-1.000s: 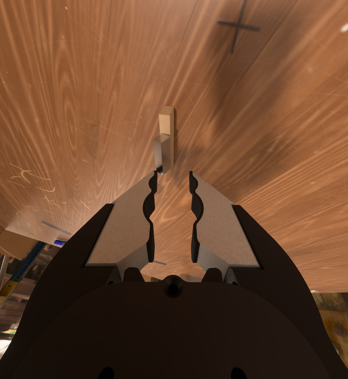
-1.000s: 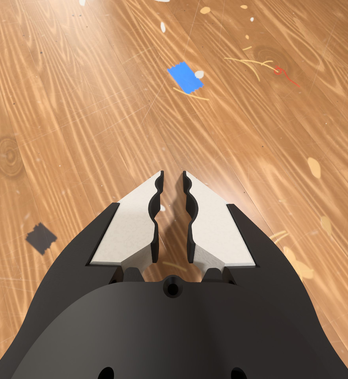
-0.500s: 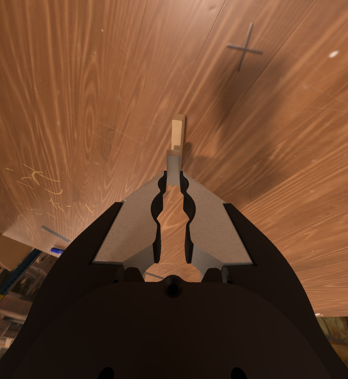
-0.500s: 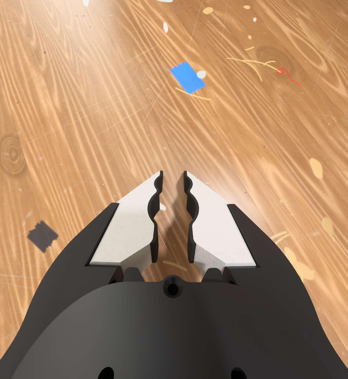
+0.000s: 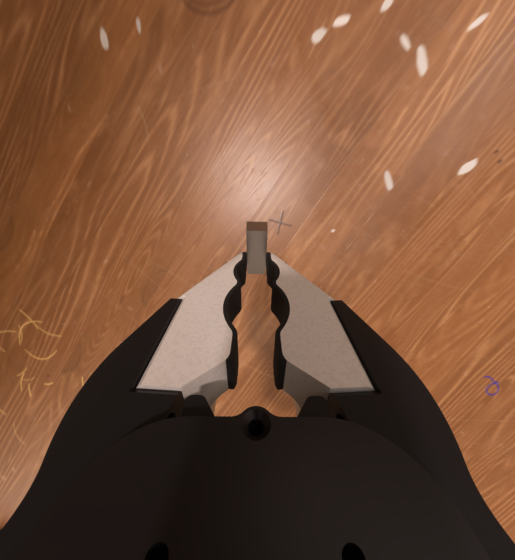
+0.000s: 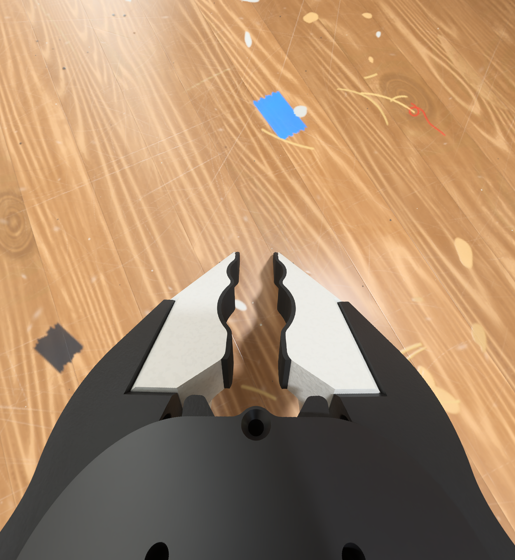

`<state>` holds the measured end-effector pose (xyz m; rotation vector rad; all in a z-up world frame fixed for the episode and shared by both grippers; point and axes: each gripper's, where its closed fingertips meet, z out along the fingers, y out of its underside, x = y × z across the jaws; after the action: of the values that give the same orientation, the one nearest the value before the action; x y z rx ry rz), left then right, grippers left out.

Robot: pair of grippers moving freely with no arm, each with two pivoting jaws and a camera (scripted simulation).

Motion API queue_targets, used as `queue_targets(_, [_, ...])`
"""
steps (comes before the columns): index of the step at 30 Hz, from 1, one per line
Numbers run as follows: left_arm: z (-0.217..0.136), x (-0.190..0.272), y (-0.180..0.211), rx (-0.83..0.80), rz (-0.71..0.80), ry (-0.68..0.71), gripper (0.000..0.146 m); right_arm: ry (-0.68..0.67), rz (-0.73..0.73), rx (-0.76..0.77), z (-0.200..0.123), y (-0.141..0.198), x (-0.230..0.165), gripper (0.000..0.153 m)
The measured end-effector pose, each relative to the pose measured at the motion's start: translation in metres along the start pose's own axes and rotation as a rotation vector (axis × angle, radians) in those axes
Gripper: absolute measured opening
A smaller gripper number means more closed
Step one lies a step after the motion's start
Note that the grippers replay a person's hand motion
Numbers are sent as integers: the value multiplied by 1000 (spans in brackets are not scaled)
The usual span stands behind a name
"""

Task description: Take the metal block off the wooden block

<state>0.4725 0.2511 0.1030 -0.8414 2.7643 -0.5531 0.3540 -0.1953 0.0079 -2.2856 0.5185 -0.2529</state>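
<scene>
Block (image 5: 255, 257) clamped in left gripper (image 5: 256, 263), judged lifted clear; next, set down. Right gripper (image 6: 256, 257) parted, empty.

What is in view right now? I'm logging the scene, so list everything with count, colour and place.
metal block: one, grey, between the left gripper's fingertips; no wooden block visible
tabletop: one, brown wood planks, fills both views
cross mark: one, grey, on the tabletop just right of the metal block
blue tape: one, blue, ahead of the right gripper
dark patch: one, blackish, left of the right gripper
left gripper: one, black with pale fingers, shut on the metal block
right gripper: one, black with white fingers, open, holding nothing
</scene>
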Motion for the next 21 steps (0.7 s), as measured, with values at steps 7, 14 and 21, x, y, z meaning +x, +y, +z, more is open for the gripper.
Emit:
queue_targets(7, [28,-19,39,-164,-24,-51,12,3,-10,0,0,0,0,22])
queue_targets(14, [21,-20,25,-98,-21,-80,12,0,-8,1,0,0,0,22])
queue_targets(21, [-31,19,-82,265,125,-244,12,14,-14,81,-9,-7,1,33])
